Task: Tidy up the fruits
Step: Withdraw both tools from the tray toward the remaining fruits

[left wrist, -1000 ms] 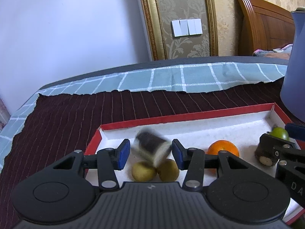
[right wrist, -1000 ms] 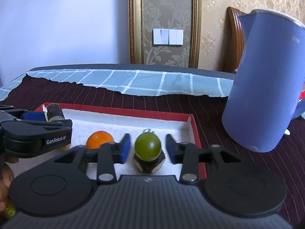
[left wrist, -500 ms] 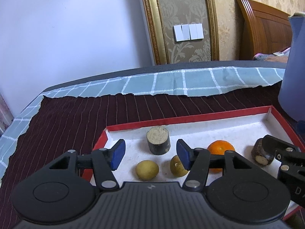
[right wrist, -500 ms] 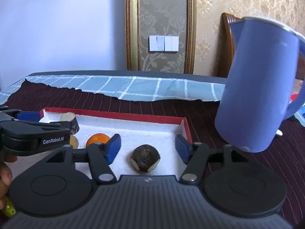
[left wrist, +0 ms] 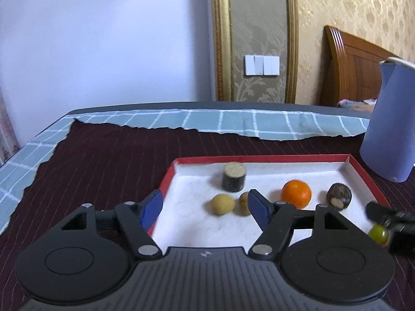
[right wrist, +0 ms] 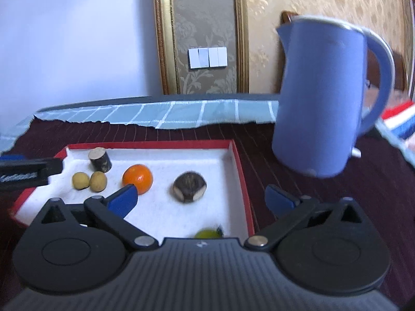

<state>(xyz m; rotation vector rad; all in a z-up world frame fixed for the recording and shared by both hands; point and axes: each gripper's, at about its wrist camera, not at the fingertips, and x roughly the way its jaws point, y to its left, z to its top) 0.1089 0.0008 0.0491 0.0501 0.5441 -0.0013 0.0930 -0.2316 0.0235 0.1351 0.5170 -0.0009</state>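
Your left gripper (left wrist: 205,206) and right gripper (right wrist: 201,197) both stand wide, holding nothing. The green fruit (right wrist: 207,233) lies near the tray's (right wrist: 240,160) near right corner; the kettle (right wrist: 321,103) stands just beyond the right rim.

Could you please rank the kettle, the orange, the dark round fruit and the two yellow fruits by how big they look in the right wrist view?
1. Kettle
2. Dark round fruit and orange: look alike
3. Two yellow fruits: smallest, alike, though slightly farther away

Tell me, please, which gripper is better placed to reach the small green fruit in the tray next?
Probably the right gripper: it is open, and the green fruit lies just below it by the tray's near right corner.
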